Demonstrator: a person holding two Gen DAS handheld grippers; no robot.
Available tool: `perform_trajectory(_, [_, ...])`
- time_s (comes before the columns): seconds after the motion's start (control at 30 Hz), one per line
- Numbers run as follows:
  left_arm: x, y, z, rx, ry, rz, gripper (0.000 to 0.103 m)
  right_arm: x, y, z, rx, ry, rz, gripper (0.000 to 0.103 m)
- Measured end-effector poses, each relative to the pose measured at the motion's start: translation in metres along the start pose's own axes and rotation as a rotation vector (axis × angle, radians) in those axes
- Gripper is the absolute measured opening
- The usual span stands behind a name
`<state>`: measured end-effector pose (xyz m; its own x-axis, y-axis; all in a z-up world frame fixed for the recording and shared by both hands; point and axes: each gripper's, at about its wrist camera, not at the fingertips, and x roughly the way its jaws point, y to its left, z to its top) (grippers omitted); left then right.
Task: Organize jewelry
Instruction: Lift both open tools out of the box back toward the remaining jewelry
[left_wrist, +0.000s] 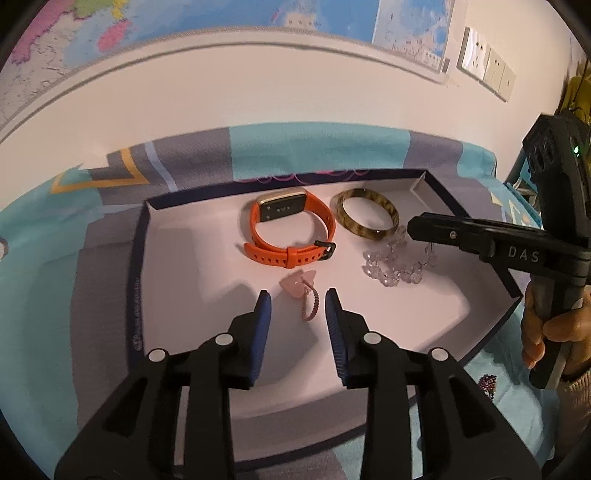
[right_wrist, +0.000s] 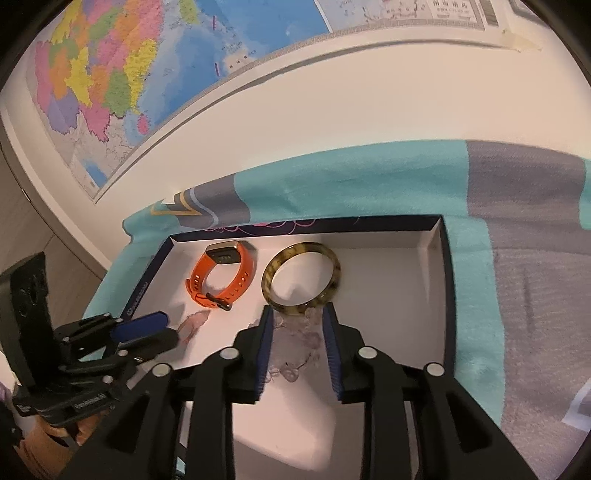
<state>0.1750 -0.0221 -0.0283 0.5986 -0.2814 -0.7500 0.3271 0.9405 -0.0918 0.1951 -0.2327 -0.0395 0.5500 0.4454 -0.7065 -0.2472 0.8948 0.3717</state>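
Observation:
A shallow white-lined box with a dark blue rim (left_wrist: 137, 266) (right_wrist: 445, 273) holds the jewelry. In it lie an orange watch band (left_wrist: 291, 230) (right_wrist: 223, 275), a brown mottled bangle (left_wrist: 369, 218) (right_wrist: 301, 278), a clear crystal bead bracelet (left_wrist: 397, 266) (right_wrist: 295, 343) and a small pink charm on a cord (left_wrist: 301, 291) (right_wrist: 194, 323). My left gripper (left_wrist: 298, 299) is open, its jaws either side of the pink charm, just above it. My right gripper (right_wrist: 298, 314) is open over the crystal bracelet, which lies between its jaws. In the left wrist view the right gripper (left_wrist: 417, 225) comes in from the right.
The box rests on a teal and grey patterned cloth (left_wrist: 303, 151) (right_wrist: 517, 295). A white wall with maps (right_wrist: 147, 74) stands close behind. Wall sockets (left_wrist: 487, 66) sit at the upper right. A hand (left_wrist: 546, 325) holds the right gripper's handle.

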Motion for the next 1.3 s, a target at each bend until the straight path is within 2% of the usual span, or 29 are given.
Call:
perform_trajectory(0.03, [-0.004,0.001,0.000,-0.005,-0.009,-0.002,0.036,-0.002,0.001,0.000,-0.005,-0.004,-0.009,0.033])
perform_trajectory(0.3, [-0.049,0.006,-0.012,-0.030,-0.100,-0.011,0.046,-0.023,0.003,-0.006,-0.027,-0.036,-0.021,0.037])
perform_trajectory(0.53, [-0.081,-0.004,-0.036,0.011,-0.140,-0.020,0.053,-0.057,0.020,-0.024,-0.086,-0.065,0.021,0.042])
perform_trajectory(0.7, [-0.091,-0.014,-0.053,0.042,-0.129,-0.050,0.053,-0.084,0.034,-0.047,-0.150,-0.077,0.053,0.042])
perform_trajectory(0.83, [-0.097,-0.017,-0.067,0.046,-0.124,-0.057,0.053,-0.096,0.040,-0.071,-0.181,-0.049,0.072,0.042])
perform_trajectory(1.0, [-0.099,-0.021,-0.086,0.066,-0.109,-0.012,0.054,-0.093,0.044,-0.100,-0.200,-0.003,0.028,0.042])
perform_trajectory(1.17, [-0.098,-0.022,-0.104,0.056,-0.079,-0.024,0.054,-0.084,0.043,-0.122,-0.187,0.043,0.021,0.042])
perform_trajectory(1.3, [-0.099,-0.022,-0.114,0.047,-0.070,-0.032,0.054,-0.084,0.047,-0.127,-0.196,0.045,0.016,0.042])
